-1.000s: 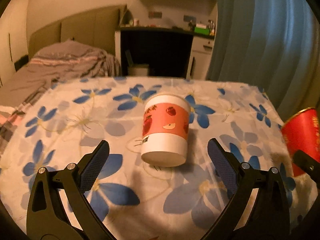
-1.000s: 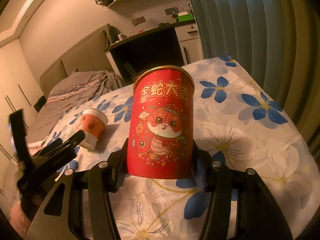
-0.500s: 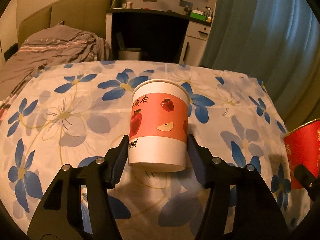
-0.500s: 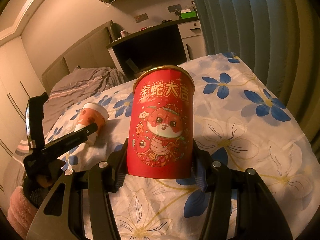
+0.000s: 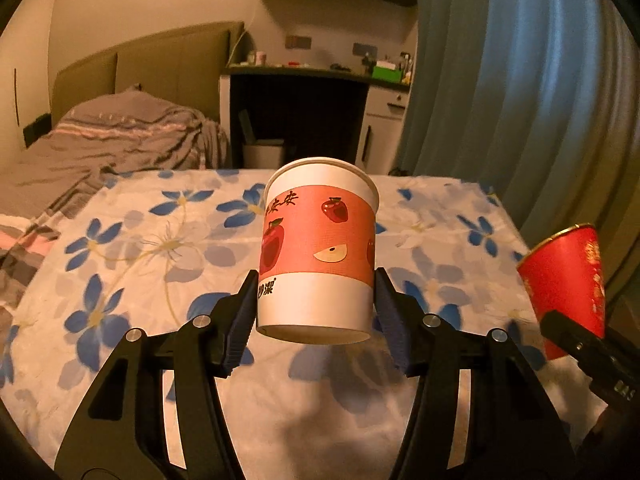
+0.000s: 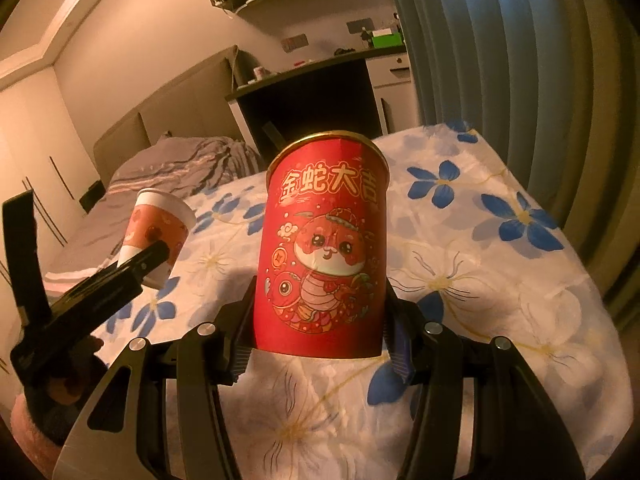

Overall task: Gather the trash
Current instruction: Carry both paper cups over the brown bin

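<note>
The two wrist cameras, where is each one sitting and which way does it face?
Left wrist: rides the left gripper, looking forward along its fingers at the apple-print paper cup it clamps, toward bed and desk; its own black fingers show.
Right wrist: rides the right gripper, facing the red can it clamps; its fingers show, plus the other gripper at left.
Shared: both cups, the flowered tablecloth, the desk.

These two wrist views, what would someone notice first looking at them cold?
In the right wrist view, the red can with a cartoon snake fills the centre, clamped upright in the right gripper. In the left wrist view, the left gripper holds a white paper cup with a pink apple band, lifted above the blue-flowered tablecloth. Behind are a bed and blue curtains.
</note>
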Demonstrator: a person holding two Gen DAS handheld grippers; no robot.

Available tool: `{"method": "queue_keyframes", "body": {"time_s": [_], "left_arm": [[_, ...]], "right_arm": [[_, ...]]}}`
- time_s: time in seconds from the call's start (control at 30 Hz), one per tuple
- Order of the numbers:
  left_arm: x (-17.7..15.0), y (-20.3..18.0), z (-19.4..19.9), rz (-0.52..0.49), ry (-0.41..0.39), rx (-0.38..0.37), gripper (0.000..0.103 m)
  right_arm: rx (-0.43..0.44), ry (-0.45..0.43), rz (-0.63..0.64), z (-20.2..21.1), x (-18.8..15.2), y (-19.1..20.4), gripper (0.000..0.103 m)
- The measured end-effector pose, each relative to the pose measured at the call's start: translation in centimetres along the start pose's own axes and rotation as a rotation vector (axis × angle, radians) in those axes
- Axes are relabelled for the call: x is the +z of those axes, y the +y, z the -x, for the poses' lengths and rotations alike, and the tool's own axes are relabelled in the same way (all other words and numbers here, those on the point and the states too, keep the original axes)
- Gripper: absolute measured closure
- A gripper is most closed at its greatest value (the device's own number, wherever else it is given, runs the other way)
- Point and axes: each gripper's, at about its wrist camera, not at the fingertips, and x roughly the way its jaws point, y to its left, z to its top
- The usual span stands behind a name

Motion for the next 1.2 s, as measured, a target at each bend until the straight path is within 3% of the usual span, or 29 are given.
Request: {"method": "queue_keyframes", "body": {"time_s": [0.23, 0.47, 0.6, 0.87, 1.07, 1.2], "left_arm": [[-1.3, -3.8, 6.1, -0.047, -0.055, -0.038, 0.047], [-3.0, -10.0, 10.4, -0.092, -0.082, -0.144, 0.047], [-4.0, -15.0, 11.9, -0.136, -0.093, -0.231, 0.047], [-6.9, -26.2, 12.5, -0.197, -0.078, -0.426, 0.047], [-9.9, -33.6, 11.3, -0.255, -0.034, -0.524, 0.047], [-11.7, -36.5, 9.9, -0.293, 0.012, -0.558, 0.047]], "right_arm": [[0.02, -0.033, 0.008, 5.7, -0.6, -1.2, 0.049], [-0.002, -0.086, 0.01, 12.3, -1.9, -4.4, 0.049], [-0.066, -0.134, -0.009, 15.9, -3.2, -7.7, 0.049], [-0.299, -0.241, -0.099, 21.5, -6.4, -16.3, 0.049], [-0.363, -0.254, -0.19, 22.7, -8.4, -21.6, 0.049], [-0.391, -0.243, -0.213, 22.5, -9.4, -23.8, 0.049]]}}
